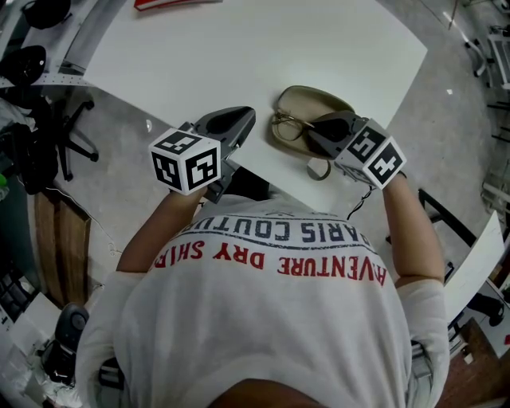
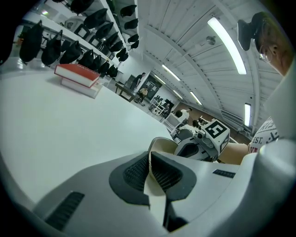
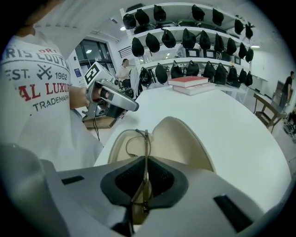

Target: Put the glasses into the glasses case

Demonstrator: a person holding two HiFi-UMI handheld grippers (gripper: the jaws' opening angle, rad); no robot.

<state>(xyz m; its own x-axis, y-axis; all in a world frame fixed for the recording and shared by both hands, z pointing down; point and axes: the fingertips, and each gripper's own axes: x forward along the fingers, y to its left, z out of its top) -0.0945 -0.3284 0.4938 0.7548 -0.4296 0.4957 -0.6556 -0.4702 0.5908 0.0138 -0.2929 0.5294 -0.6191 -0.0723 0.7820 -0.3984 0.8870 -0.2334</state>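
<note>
An open beige glasses case (image 1: 319, 99) lies on the white table (image 1: 239, 48), close to its near edge. My right gripper (image 1: 313, 135) is shut on thin metal-framed glasses (image 1: 288, 127) and holds them just over the case. In the right gripper view the frame (image 3: 145, 139) runs upright between the dark pads (image 3: 164, 178) of that gripper (image 3: 146, 162), and one lens hoop hangs over the case's lower shell (image 3: 118, 150), beside the raised lid (image 3: 182, 143). My left gripper (image 1: 243, 118) hovers left of the case, apart from it, jaws shut (image 2: 149, 157) with nothing in them.
A red and white book (image 1: 171, 3) lies at the table's far edge, also seen as a stack of books (image 3: 189, 82). Shelves of black bags (image 3: 194, 41) line the wall behind. Office chairs (image 1: 48, 135) stand on the floor to the left.
</note>
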